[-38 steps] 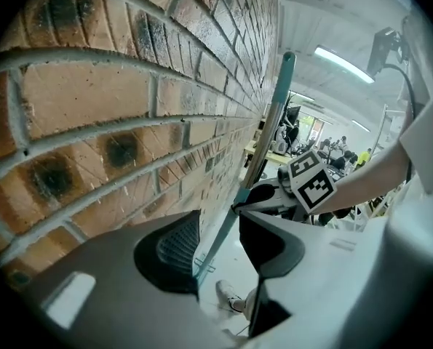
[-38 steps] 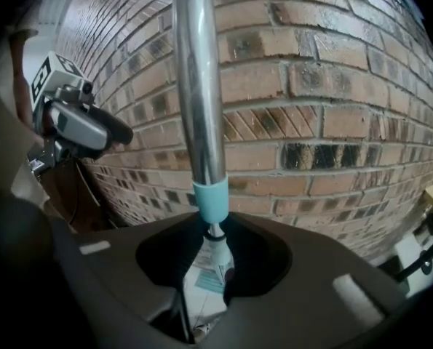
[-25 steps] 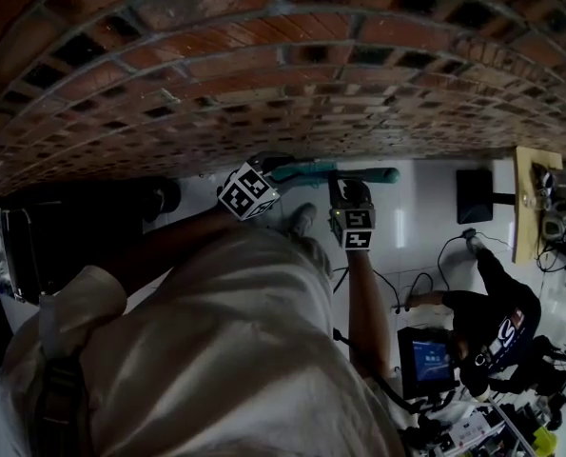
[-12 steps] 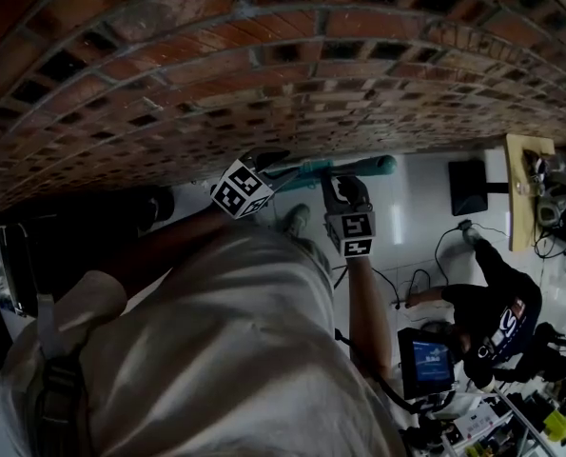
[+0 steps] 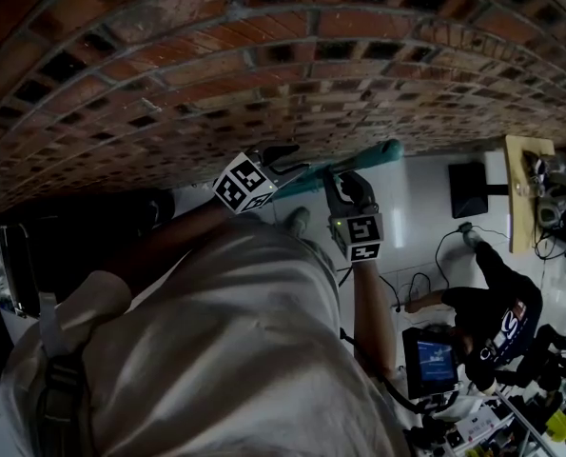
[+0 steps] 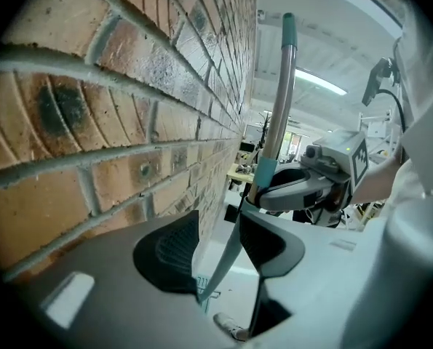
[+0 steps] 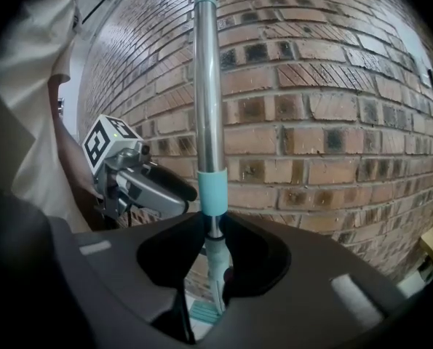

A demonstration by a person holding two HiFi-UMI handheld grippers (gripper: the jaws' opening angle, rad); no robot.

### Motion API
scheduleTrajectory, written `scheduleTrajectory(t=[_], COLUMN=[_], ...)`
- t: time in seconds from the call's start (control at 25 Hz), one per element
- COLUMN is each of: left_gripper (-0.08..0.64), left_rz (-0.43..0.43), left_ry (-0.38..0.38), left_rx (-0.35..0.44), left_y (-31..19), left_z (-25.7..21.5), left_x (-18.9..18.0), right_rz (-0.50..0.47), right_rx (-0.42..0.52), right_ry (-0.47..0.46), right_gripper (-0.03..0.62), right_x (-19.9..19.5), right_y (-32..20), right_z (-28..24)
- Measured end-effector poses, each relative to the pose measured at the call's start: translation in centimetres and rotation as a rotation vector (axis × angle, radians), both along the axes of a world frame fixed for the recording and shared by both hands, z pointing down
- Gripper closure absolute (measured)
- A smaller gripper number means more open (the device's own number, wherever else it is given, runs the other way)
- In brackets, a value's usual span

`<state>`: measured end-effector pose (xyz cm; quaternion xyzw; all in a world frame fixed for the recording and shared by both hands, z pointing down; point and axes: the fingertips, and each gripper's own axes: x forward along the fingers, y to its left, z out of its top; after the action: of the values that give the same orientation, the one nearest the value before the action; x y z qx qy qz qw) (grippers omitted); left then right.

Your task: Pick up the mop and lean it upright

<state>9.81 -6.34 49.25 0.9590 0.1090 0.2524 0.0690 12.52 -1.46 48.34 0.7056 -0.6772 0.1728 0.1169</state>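
Your tightest edge is the red brick wall [image 5: 263,74], which runs across just beyond both claws; in the left gripper view it fills the whole left side, close beside the jaws; in the right gripper view it stands directly behind the pole; whether the pole touches the bricks I cannot tell. Your open room lies to the right, over the glossy white floor [image 5: 425,208]; well apart on that side are a flat black panel [image 5: 473,193], a pale wooden table [image 5: 525,198] and a crouching person in dark clothes [image 5: 487,317]. To your left, a dark bulky shape [image 5: 73,231] that I cannot make out sits by the wall's foot.

The long silver metal mop [image 5: 368,157] is between you and the bricks, rising steeply in both gripper views. Your left gripper [image 5: 287,165] is clamped on it, the shaft crossing slantwise between the pads; your right gripper [image 5: 344,187] grips it a little farther up, just below a pale teal collar. The pole is slim and shiny, with a thinner teal section under that collar and a teal grip at its far end.
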Motion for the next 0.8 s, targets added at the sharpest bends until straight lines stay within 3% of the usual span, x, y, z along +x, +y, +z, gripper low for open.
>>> scheduleTrajectory(t=[0.8], left_gripper=[0.364], left_rz=[-0.018], left_ry=[0.076], left_rx=[0.010], left_y=[0.5], left_z=[-3.5], left_x=[2.3], right_rz=[0.016], right_rx=[0.049], right_ry=[0.014], right_gripper=[0.500], right_x=[3.6], right_y=[2.3], right_z=[-7.8])
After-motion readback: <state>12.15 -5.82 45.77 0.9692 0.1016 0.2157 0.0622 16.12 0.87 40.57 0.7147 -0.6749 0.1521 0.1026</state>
